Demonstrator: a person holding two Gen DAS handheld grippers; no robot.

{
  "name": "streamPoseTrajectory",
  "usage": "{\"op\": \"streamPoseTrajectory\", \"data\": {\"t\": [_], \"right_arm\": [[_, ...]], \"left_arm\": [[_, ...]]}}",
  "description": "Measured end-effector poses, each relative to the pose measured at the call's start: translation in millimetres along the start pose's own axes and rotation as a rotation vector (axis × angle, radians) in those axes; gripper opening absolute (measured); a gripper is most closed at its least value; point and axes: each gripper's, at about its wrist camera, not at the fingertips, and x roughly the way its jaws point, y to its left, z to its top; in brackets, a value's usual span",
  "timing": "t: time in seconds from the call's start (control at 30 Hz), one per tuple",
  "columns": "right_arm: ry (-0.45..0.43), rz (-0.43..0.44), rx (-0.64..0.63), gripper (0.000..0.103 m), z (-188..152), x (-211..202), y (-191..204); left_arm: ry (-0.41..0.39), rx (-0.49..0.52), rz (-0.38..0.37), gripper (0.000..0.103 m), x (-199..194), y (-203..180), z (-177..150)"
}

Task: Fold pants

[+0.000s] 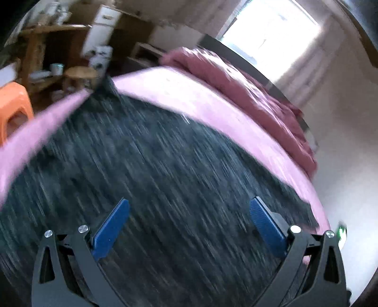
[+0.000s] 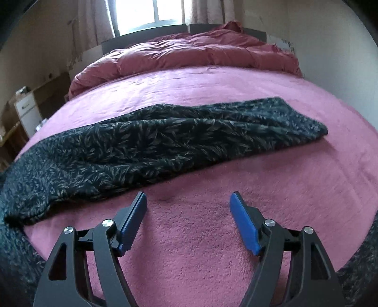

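Observation:
The pants (image 2: 165, 141) are dark with a pale leaf print and lie lengthwise across the pink bed sheet (image 2: 212, 236), one end at the right, the other spilling over the left edge. My right gripper (image 2: 189, 203) is open and empty, just above the sheet in front of the pants. In the left wrist view the pants (image 1: 153, 177) fill most of the blurred frame. My left gripper (image 1: 189, 207) is open and empty, close over the fabric.
A rumpled dusty-red duvet (image 2: 189, 54) lies at the head of the bed under the window (image 2: 151, 14). An orange stool (image 1: 13, 106), a wooden stool (image 1: 81, 73) and wooden shelves (image 1: 47, 47) stand beside the bed. A white cabinet (image 2: 26, 113) stands at the left.

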Motion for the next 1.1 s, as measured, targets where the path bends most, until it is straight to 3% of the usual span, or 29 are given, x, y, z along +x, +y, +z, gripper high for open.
{"op": "streamPoseTrajectory", "data": {"t": [0.13,0.23,0.43,0.57,0.63,0.73,0.8,0.97,1.1], "right_arm": [[0.003,-0.009,-0.014,0.075,-2.6,2.9,6.9],[0.003,-0.005,-0.013,0.075,-4.8,2.9,7.9],[0.009,0.002,-0.009,0.077,-2.7,7.3,7.1],[0.008,0.003,-0.006,0.078,-2.6,8.0,8.0],[0.008,0.003,-0.007,0.078,-2.4,8.7,8.7],[0.007,0.003,-0.006,0.078,-2.6,8.8,8.8],[0.008,0.003,-0.006,0.078,-2.5,9.0,8.6],[0.008,0.003,-0.005,0.078,-2.5,10.4,9.2],[0.007,0.003,-0.003,0.078,-2.3,11.9,10.9]], "left_arm": [[-0.075,-0.001,0.120,0.101,12.4,32.1,58.4],[-0.115,0.060,0.237,0.101,27.7,52.2,95.1],[-0.017,0.163,0.244,0.101,73.2,69.2,123.4],[-0.003,0.220,0.273,0.100,92.5,66.7,128.9],[0.021,0.243,0.249,0.090,101.3,63.7,130.0],[0.028,0.260,0.277,0.055,105.5,56.2,126.4],[0.036,0.257,0.324,0.012,107.8,56.0,126.5],[-0.018,0.257,0.352,0.006,87.0,53.2,125.3],[-0.097,0.264,0.315,0.006,54.0,44.7,122.2]]}}
